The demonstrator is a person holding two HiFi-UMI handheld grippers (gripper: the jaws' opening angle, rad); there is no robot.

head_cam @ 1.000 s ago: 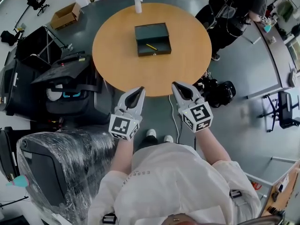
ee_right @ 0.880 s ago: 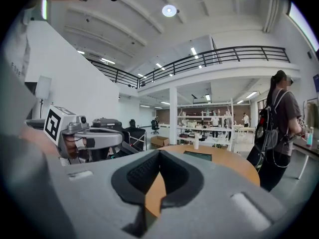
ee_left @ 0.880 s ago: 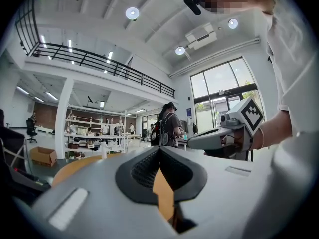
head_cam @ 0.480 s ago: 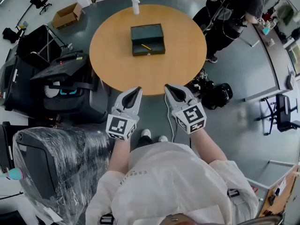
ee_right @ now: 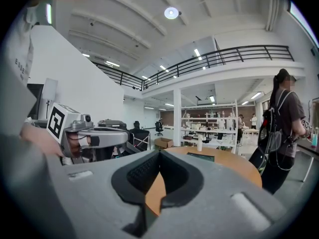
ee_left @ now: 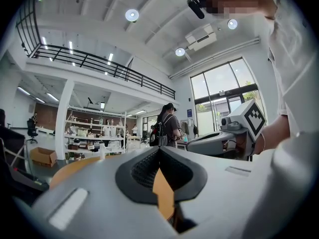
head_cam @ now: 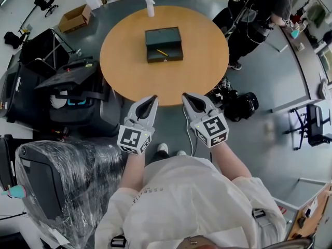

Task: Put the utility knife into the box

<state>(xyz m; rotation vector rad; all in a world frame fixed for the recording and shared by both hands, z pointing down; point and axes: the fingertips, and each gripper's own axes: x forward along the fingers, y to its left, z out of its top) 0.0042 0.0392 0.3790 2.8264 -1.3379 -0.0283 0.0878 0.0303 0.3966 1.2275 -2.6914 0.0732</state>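
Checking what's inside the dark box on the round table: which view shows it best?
The head view: it looks down into the open box, where a slim yellow item lies. The right gripper view catches the box only edge-on; the left gripper view doesn't show it.

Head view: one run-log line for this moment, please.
left gripper: shut, empty | right gripper: shut, empty | box: open on table | utility knife: inside box

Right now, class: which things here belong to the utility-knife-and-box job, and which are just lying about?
Job: dark box on the table; thin yellow item in it, likely the knife; left gripper and right gripper, both shut, empty.
Lying about: white bottle; cardboard carton.
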